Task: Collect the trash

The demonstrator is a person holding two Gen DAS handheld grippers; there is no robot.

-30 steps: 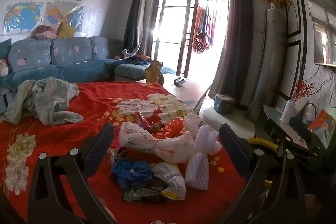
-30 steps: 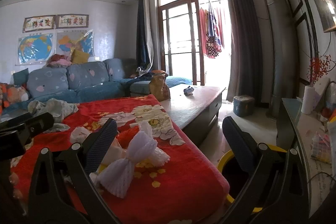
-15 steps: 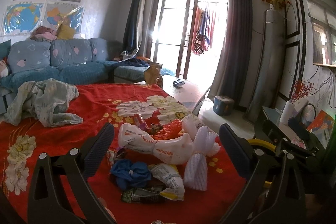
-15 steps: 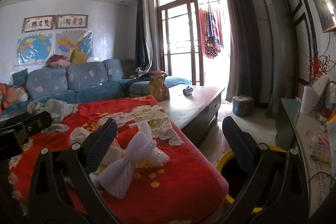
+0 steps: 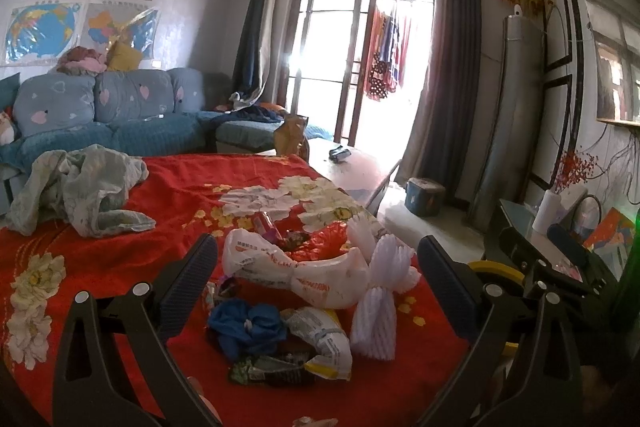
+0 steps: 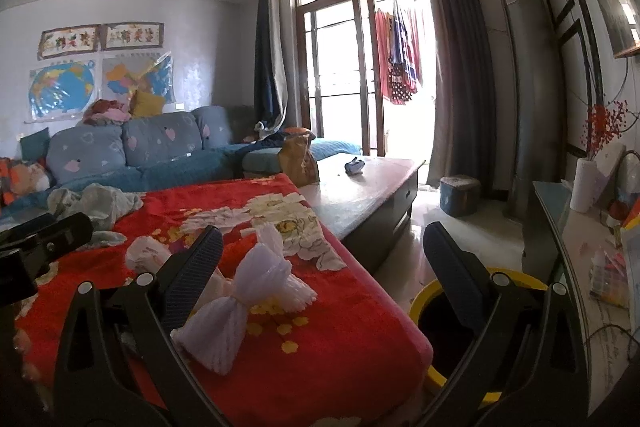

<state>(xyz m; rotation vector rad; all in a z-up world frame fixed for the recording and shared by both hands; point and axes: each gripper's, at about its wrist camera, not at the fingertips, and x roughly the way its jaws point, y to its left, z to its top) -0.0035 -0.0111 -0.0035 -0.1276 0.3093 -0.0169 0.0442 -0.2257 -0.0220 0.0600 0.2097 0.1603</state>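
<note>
Hovering wide open and empty, the left gripper and right gripper are facing the trash pile on the near red blanket. Better take the foam net first; the yellow bin is waiting just right.

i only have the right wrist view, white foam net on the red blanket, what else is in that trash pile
Observer: The left wrist view shows a white plastic bag lying just behind the foam net.
Operator: anything small in front of it
Observer: Yes, a crumpled blue cloth and a snack wrapper lie side by side, nearest the left hand-held gripper.
Operator: is that gripper holding anything
Observer: No, it is open, with the pile showing between its fingers and nothing held.
</note>
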